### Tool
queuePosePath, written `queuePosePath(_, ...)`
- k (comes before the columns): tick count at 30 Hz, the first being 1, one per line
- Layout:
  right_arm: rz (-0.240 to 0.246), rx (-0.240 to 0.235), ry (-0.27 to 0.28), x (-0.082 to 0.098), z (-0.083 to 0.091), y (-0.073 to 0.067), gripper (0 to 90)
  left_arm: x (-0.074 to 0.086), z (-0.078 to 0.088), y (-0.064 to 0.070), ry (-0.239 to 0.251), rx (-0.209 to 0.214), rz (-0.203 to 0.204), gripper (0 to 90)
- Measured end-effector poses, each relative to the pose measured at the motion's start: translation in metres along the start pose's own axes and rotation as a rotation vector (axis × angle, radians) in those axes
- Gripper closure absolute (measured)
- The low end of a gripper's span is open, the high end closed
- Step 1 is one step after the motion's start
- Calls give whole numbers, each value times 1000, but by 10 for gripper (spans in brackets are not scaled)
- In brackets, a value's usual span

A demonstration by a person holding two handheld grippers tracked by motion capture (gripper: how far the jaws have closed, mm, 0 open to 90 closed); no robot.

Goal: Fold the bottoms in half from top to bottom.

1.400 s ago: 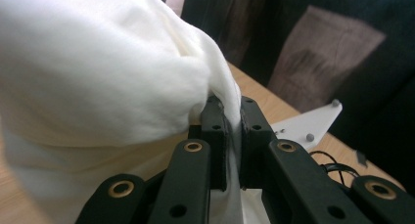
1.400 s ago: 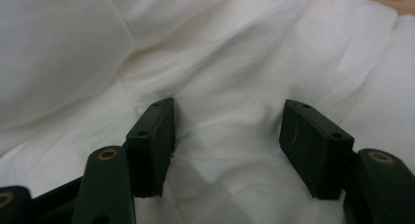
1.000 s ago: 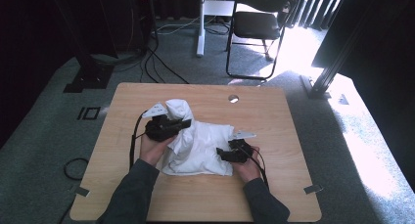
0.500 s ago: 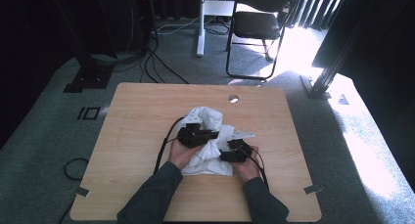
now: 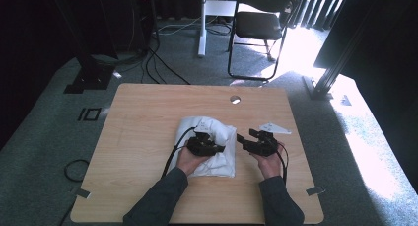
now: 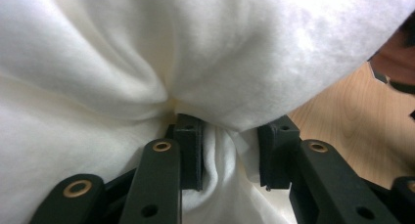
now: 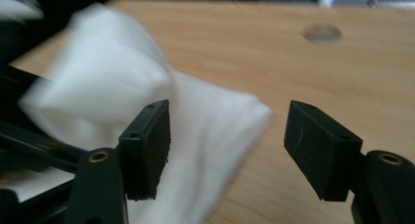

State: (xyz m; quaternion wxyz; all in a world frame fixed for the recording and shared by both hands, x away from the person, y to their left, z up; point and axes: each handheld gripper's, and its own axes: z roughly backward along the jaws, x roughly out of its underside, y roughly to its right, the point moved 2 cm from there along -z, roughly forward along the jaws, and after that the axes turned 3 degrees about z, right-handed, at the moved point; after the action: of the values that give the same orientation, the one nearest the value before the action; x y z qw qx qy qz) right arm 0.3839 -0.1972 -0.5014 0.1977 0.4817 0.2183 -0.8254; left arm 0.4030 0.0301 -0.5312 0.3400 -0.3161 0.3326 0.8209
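Left gripper (image 6: 230, 158) jaws, just opening, straddle white cloth (image 6: 147, 62)

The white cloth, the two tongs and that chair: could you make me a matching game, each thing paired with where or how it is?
Things:
1. cloth
2. left tongs
3. right tongs
4. chair

States:
A. open, off the cloth's right edge
B. on the floor beyond the table
C. bunched near the table's middle
D. cloth between its jaws, which have just been opening

Pairs: 1-C, 2-D, 3-A, 4-B
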Motion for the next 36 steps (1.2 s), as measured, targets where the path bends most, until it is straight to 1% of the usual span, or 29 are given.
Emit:
queuePosePath(1, 19, -23, 38, -10, 4, -9, 331, 0, 0, 0, 4, -2, -1, 670)
queuePosePath(2, 19, -23, 38, -10, 4, -9, 331, 0, 0, 1, 5, -4, -5, 670)
queuePosePath(3, 44, -47, 64, -20, 5, -18, 329, 0, 0, 1, 6, -4, -6, 664)
queuePosePath(4, 44, -47, 64, -20, 5, -18, 329, 0, 1, 2, 7, -7, -10, 664)
queuePosePath(5, 62, -65, 72, -28, 4, -25, 326, 0, 1, 2, 5, -9, -13, 660)
queuePosePath(7, 70, -76, 69, -30, 2, -28, 325, 0, 1, 3, 13, -10, -11, 659)
queuePosePath(10, 85, -89, 37, -34, -10, -34, 324, 0, 1, 4, 16, -14, -18, 656)
queuePosePath(11, 92, -88, 24, -34, -15, -35, 346, 0, 2, 4, 14, -14, -24, 630)
queuePosePath(12, 97, -89, 8, -33, -21, -35, 385, 0, 2, 5, 19, -13, -26, 630)
queuePosePath(13, 110, -94, -27, -30, -31, -34, 516, 0, 3, 6, 20, -8, -30, 601)
queuePosePath(14, 110, -94, -27, -30, -31, -34, 516, 0, 5, 7, 29, -3, -35, 601)
queuePosePath(15, 129, -50, -59, -27, -40, -32, 679, -1, 7, 8, 38, -3, -40, 591)
queuePosePath(16, 129, -50, -59, -27, -40, -32, 679, -2, 10, 8, 47, -3, -37, 591)
queuePosePath(18, 117, -40, -71, -26, -46, -27, 759, -4, 15, 9, 66, 10, -30, 584)
queuePosePath(19, 112, -31, -77, -26, -49, -25, 776, -5, 18, 10, 73, 17, -32, 577)
queuePosePath(20, 95, -15, -88, -26, -53, -18, 788, -6, 22, 11, 82, 24, -34, 567)
queuePosePath(22, 85, -12, -91, -25, -55, -16, 787, -9, 32, 15, 110, 44, -45, 564)
queuePosePath(23, 79, -3, -102, -24, -58, -11, 774, -11, 39, 17, 135, 52, -53, 554)
queuePosePath(24, 79, -3, -102, -24, -58, -11, 774, -14, 48, 17, 163, 62, -55, 554)
queuePosePath(25, 71, 5, -111, -23, -60, -8, 771, -20, 67, 16, 238, 63, -53, 554)
queuePosePath(26, 71, 5, -111, -23, -60, -8, 771, -20, 67, 16, 238, 63, -53, 550)
queuePosePath(27, 58, 9, -117, -20, -62, -5, 768, -23, 76, 13, 269, 48, -56, 548)
queuePosePath(28, 58, 9, -117, -20, -62, -5, 768, -25, 85, 8, 293, 20, -53, 548)
queuePosePath(29, 54, 10, -122, -19, -64, -3, 768, -26, 91, 3, 303, -12, -42, 552)
queuePosePath(30, 54, 10, -122, -19, -64, -3, 768, -27, 95, -5, 300, -47, -25, 552)
queuePosePath(31, 50, 11, -126, -18, -65, -1, 767, -26, 99, -18, 290, -89, 11, 561)
queuePosePath(32, 50, 11, -126, -18, -65, -1, 767, -26, 99, -18, 290, -89, 11, 562)
queuePosePath(34, 45, 14, -130, -17, -66, 0, 767, -21, 98, -29, 261, -141, 18, 563)
queuePosePath(36, 44, 14, -134, -17, -67, 1, 767, -16, 94, -37, 231, -159, 29, 578)
